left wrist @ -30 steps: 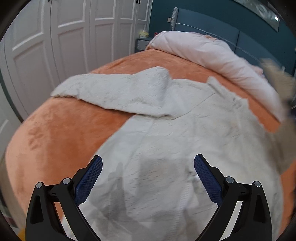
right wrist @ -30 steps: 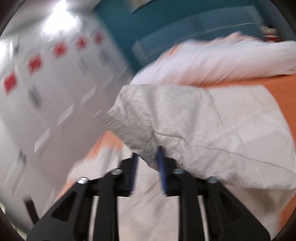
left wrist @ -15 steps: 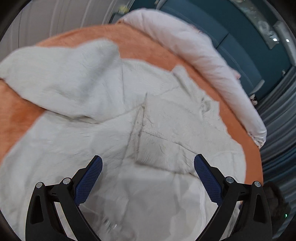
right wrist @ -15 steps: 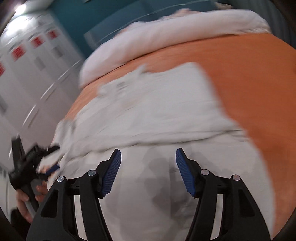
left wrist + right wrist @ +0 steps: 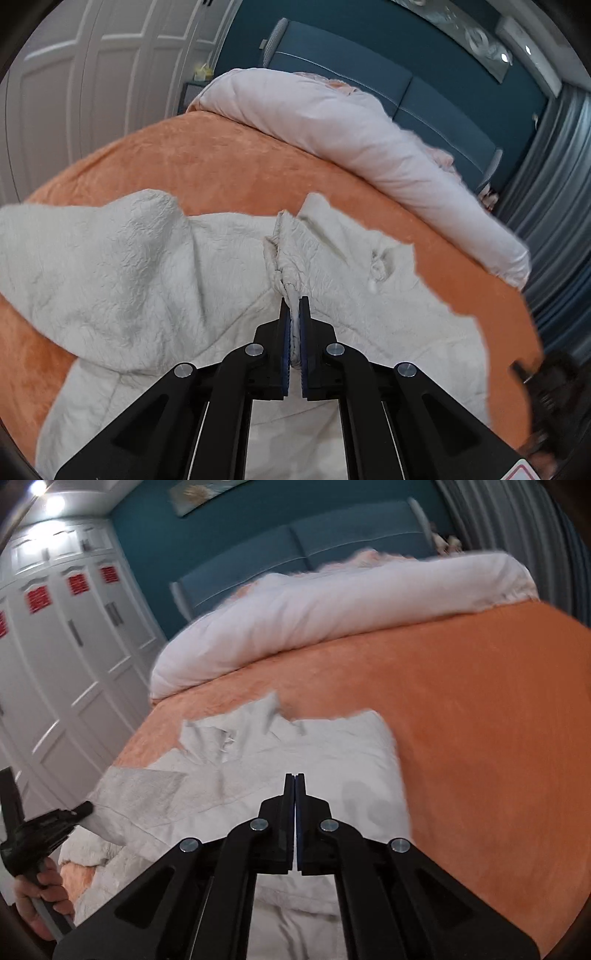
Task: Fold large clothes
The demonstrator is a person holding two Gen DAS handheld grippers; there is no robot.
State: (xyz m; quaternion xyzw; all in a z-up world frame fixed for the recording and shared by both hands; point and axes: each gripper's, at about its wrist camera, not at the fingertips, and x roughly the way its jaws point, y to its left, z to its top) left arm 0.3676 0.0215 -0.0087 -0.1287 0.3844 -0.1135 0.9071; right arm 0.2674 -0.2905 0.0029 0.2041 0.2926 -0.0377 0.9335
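From the left wrist view, a loose flap of the cream garment (image 5: 122,273) lies off to the left of the left hand-held gripper (image 5: 294,314), spread over the orange bed (image 5: 207,158). The left hand-held gripper has its blue-padded fingers (image 5: 285,332) pressed together on a bunched ridge of that garment, which rises straight ahead of the tips. Further ahead and to the right a rolled pale duvet (image 5: 351,133) lies across the bed below the blue headboard (image 5: 369,74).

From the right wrist view, white wardrobe doors (image 5: 74,657) stand far to the left. The right hand-held gripper (image 5: 294,786) is pressed together; whether any cloth is caught between its tips cannot be told. The garment lies beneath and ahead of it, with bare orange bed to its right.
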